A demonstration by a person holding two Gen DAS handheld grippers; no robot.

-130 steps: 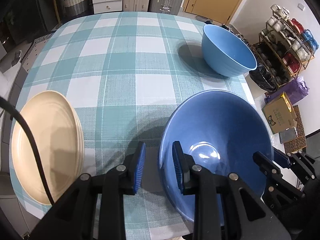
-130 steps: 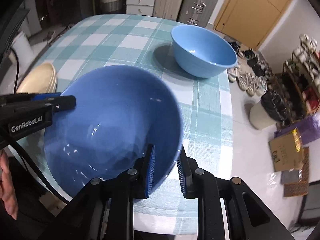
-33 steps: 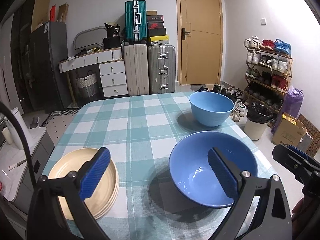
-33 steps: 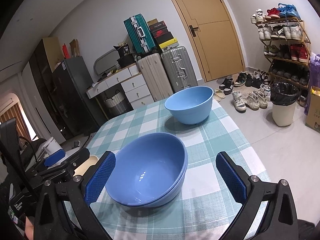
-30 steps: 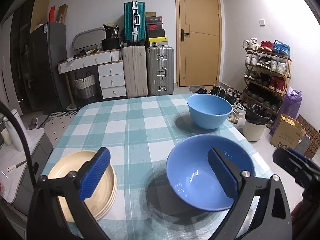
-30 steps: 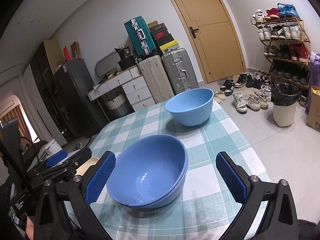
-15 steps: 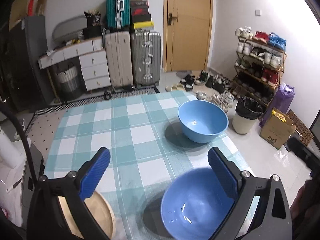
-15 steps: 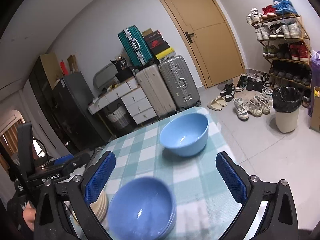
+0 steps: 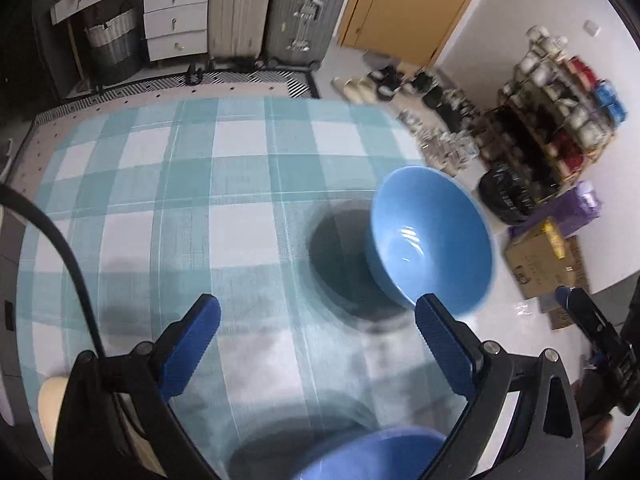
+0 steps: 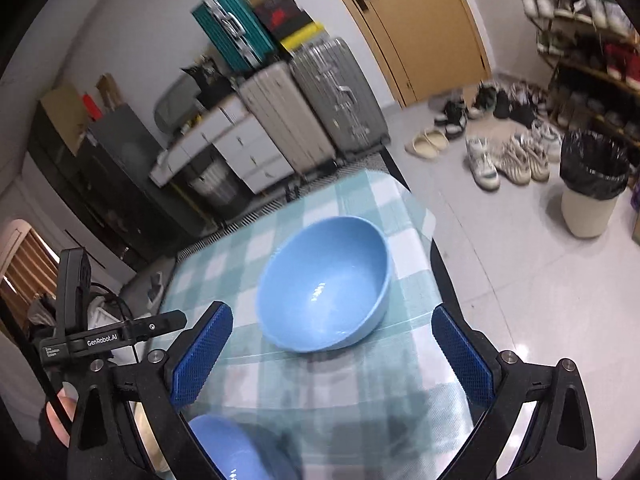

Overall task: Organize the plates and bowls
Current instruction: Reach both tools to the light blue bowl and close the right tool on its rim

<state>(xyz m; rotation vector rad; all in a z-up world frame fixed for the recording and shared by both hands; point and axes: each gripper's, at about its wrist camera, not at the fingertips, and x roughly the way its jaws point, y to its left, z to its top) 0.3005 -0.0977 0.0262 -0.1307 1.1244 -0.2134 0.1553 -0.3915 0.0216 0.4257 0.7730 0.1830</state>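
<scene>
Approach to the light blue bowl [image 10: 324,284] at the table's far right edge; left gripper [image 9: 316,344] and right gripper [image 10: 330,356] both agape, empty (darker bowl [image 9: 372,456] near); next, closing on its rim

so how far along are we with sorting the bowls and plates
Looks done: the darker blue bowl sits released on the checked tablecloth, and cream plates rest at the near left edge. In hand: nothing; the left tongs and right tongs are both open, framing the light blue bowl. Left: that bowl stands alone, probably next to grab.
</scene>
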